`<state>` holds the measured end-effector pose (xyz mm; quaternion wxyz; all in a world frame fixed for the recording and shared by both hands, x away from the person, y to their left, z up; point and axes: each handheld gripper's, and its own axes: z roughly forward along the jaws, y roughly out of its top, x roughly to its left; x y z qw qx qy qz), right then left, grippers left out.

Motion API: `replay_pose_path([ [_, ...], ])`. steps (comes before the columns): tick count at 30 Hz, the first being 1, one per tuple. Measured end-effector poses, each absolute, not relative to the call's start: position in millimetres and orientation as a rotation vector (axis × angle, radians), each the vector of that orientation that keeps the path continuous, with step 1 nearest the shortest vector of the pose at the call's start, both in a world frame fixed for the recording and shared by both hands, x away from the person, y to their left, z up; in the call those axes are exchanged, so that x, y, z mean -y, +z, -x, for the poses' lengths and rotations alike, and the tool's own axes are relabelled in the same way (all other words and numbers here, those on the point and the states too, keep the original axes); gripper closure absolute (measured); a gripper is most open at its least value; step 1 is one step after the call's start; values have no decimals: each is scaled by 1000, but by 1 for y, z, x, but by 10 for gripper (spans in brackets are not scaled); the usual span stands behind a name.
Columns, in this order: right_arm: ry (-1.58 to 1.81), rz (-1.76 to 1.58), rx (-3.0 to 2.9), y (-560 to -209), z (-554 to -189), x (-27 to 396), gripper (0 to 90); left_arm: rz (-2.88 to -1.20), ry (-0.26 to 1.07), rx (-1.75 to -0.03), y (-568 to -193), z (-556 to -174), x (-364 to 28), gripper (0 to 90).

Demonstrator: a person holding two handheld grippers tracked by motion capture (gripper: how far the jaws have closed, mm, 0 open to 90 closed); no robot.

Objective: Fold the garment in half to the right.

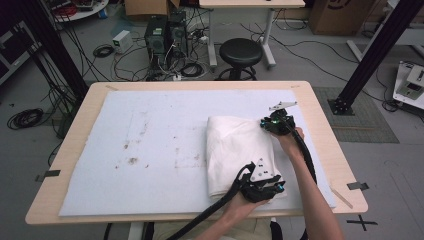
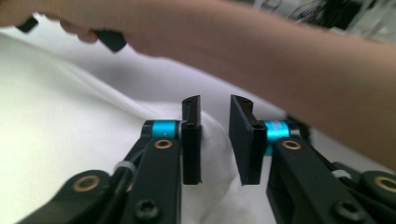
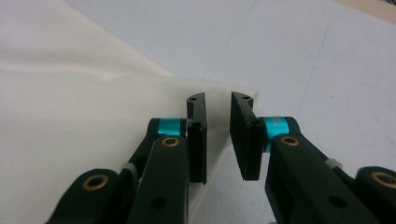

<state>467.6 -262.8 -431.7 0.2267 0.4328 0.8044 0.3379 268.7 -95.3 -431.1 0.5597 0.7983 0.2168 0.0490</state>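
High view: unmarked white cloth (image 1: 235,150), no legible writing.

The white cloth (image 1: 235,152) I'm working on lies folded into a thick, roughly rectangular bundle on the right half of the table, its long side running away from me. Its top is smooth, with a soft crease along the left edge. In my right gripper view its far corner (image 3: 243,88) lies flat and cream-toned.
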Motion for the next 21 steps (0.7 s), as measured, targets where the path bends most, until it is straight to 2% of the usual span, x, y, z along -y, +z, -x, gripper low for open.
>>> replay_pose_path([
  [7, 1030, -1212, -2156, -424, -455, 276, 747, -1872, 227, -548, -418, -268, 81, 713],
  [15, 1117, -1192, -2130, -417, -440, 282, 708, -2046, 278, -568, -442, -270, 111, 740],
  [21, 1176, -1141, -2159, -415, -424, 283, 659, -2102, 278, -517, -449, -265, 118, 744],
])
